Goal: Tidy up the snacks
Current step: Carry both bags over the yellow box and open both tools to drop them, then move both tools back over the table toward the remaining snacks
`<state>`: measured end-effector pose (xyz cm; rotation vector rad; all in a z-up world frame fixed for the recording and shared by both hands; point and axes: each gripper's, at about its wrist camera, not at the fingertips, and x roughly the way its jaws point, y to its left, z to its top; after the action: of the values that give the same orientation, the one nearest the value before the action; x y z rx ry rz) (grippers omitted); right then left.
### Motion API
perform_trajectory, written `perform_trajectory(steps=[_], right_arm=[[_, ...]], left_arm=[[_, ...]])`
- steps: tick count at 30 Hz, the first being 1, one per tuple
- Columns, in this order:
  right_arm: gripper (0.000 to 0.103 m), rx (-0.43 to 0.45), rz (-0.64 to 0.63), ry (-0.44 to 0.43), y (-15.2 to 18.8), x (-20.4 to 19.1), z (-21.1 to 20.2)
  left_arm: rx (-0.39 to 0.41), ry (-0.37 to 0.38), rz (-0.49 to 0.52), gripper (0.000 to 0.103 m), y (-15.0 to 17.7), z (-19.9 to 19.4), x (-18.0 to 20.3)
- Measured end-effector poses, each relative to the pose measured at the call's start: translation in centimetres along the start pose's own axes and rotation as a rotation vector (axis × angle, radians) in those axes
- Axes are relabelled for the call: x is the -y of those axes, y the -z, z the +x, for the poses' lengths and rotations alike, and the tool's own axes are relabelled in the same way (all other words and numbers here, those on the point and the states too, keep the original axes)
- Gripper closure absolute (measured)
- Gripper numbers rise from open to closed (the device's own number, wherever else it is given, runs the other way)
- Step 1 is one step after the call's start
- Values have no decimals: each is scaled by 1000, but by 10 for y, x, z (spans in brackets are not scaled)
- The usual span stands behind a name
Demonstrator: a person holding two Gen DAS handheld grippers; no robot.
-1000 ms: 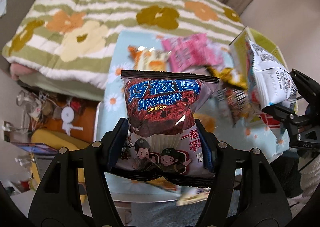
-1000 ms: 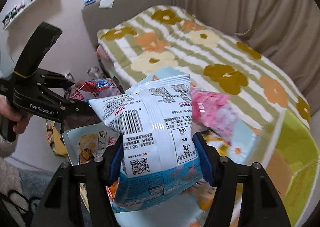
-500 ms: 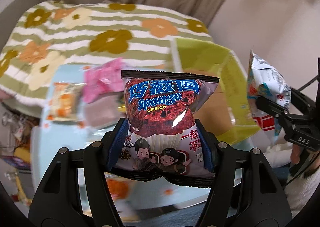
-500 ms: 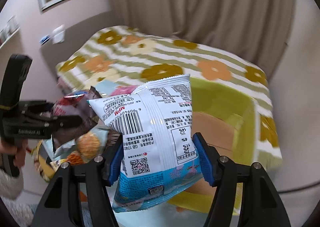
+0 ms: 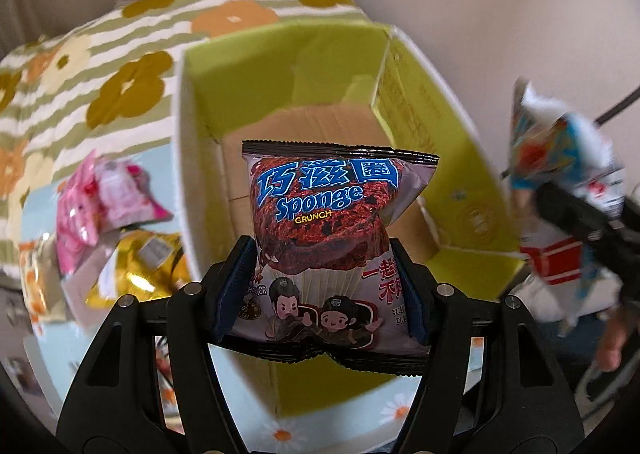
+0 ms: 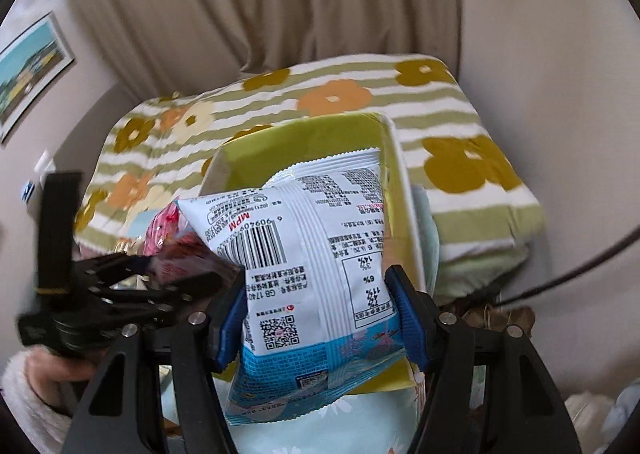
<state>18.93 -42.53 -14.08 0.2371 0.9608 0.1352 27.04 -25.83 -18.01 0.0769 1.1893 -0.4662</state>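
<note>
Left wrist view first: the left gripper (image 5: 320, 286) is clamped on the Sponge Crunch bag (image 5: 326, 238), blue pads pressing both sides, and the bag hangs dead centre of the frame, right over the mouth of the green box (image 5: 280, 65). Look inside that box — brown cardboard floor, no packet on the part that shows; the bag itself hides the middle. So by my reading, little or nothing is packed yet!

Over at the right edge of the same frame, blurred, the right gripper (image 5: 576, 213) carries its own load. Switch to the right wrist view and there it is: jaws pinched on the white-and-blue snack bag (image 6: 316, 266), barcode side facing the camera, held in the centre of the frame in front of the same box, whose far wall shows just above the bag.

What's left? Plenty. At the left of the left wrist frame, a pink packet (image 5: 100, 201), a gold packet (image 5: 136, 274) and an orange one (image 5: 34, 286) lie loose on the pale blue floral worktop (image 5: 340, 414), just beside the box's outer wall. Two bags are poised for the drop, neither released. I'd call this the early stretch of the job: first deliveries pending, the pile waiting.
</note>
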Motion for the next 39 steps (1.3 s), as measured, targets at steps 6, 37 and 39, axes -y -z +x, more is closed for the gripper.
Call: perform_trajectory(steps=[6,37,39], right_arm=[[42,-21,60,12,-2,7,14],[1,30,55,70,14,-9,36],[1,23,63,57,17,-9,34]], left_arm=[[-14,-48,81,33,-5,24,14],[88,-124,4,0,44,-46,-37],[88,-125,-5,0,49,-47,-38]])
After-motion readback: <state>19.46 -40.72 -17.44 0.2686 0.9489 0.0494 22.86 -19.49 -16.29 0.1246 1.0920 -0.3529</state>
